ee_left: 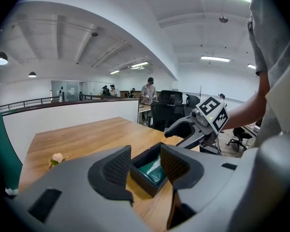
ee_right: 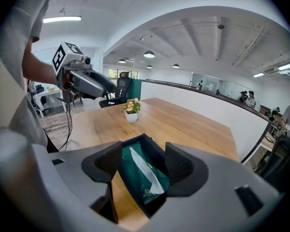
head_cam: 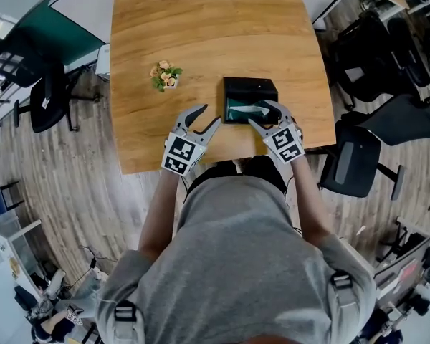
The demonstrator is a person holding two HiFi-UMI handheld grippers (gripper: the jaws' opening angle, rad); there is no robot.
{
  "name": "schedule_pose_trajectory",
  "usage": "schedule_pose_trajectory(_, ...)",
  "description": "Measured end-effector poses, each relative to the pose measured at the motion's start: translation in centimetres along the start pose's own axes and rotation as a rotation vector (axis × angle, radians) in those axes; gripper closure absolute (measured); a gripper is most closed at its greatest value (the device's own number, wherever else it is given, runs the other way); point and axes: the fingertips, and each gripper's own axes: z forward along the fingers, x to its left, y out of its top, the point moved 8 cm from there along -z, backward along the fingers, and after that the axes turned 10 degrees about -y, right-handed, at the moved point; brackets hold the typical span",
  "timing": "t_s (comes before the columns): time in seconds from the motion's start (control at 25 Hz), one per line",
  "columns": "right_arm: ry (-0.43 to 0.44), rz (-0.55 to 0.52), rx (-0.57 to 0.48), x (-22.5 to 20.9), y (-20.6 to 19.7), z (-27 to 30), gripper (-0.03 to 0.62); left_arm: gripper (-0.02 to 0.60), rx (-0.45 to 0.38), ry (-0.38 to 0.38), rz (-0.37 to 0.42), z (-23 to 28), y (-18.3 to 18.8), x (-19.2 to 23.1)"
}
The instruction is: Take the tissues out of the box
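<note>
Tissue box [head_cam: 251,89] beneath right tool [head_cam: 262,113], jaws apart

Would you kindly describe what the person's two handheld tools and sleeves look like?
The left tool and right tool are grey, with curved jaws, dark ribbed pads and a white cube of black square markers. The person wears a grey short-sleeved shirt.

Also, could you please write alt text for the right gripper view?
The right gripper, jaws apart and empty, hovers over an open black box holding a green tissue pack with a white tissue poking out. A potted flower stands farther along the wooden table, and the left gripper hangs at upper left.
</note>
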Motion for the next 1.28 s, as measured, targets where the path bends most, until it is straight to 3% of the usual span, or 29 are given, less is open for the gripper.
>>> schedule_pose_trajectory(0.28,0.051,-0.054,0.046,0.3,-0.7,1.6,0.307,0.377,0.036,-0.006,-0.024,1.0,-0.6,1.2)
schedule_pose_trajectory(0.56,0.184,-0.184,0.121,0.6,-2.2,3.7,0.306,0.377,0.059,0.038,-0.063,2.0,-1.6,1.6)
schedule_pose_trajectory(0.96,0.305,-0.332,0.187,0.8,-3.7,7.5,0.302,0.377,0.072,0.113,-0.143,2.2,-2.9,2.0)
schedule_pose_trajectory(1.28,0.367,-0.342,0.217,0.6,-4.3,9.6,0.305,0.377,0.091,0.150,-0.185,2.3,-4.2,1.7)
